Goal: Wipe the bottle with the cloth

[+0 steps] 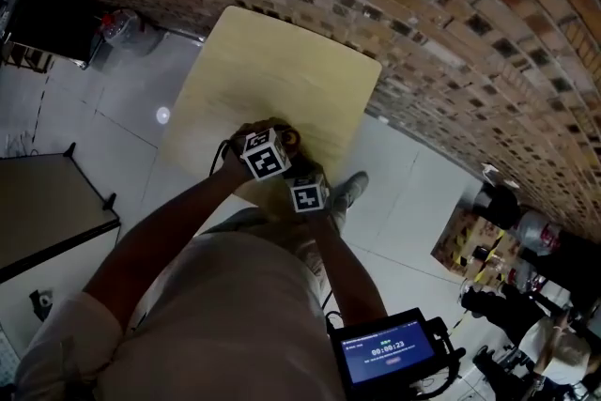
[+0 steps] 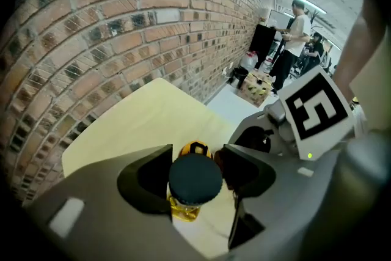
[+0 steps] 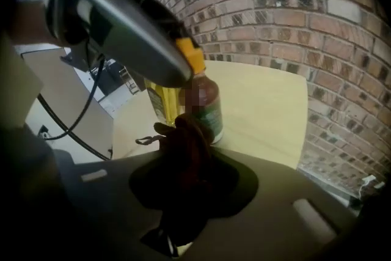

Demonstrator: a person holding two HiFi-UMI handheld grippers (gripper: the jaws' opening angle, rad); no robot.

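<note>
A bottle of yellow liquid with a dark round cap (image 2: 195, 179) stands near the front edge of the pale wooden table (image 1: 272, 70). My left gripper (image 2: 197, 175) reaches down around it from above. Its jaws stand on either side of the bottle, and pale table shows between the bottle's body and the right jaw, so it is open. Just behind stands a second, darker bottle with a yellow cap (image 2: 195, 148) and a green label (image 3: 208, 104). My right gripper (image 3: 189, 153) is shut on a dark reddish-brown cloth (image 3: 186, 159), bunched up close to that darker bottle's base.
A brick wall (image 1: 432, 23) runs behind the table. Another tabletop (image 1: 47, 202) stands at the left on the white tiled floor. A small screen (image 1: 390, 352) hangs at my waist. People (image 2: 296, 33) and boxes are far off to the right. A black cable (image 3: 73, 113) hangs at the left.
</note>
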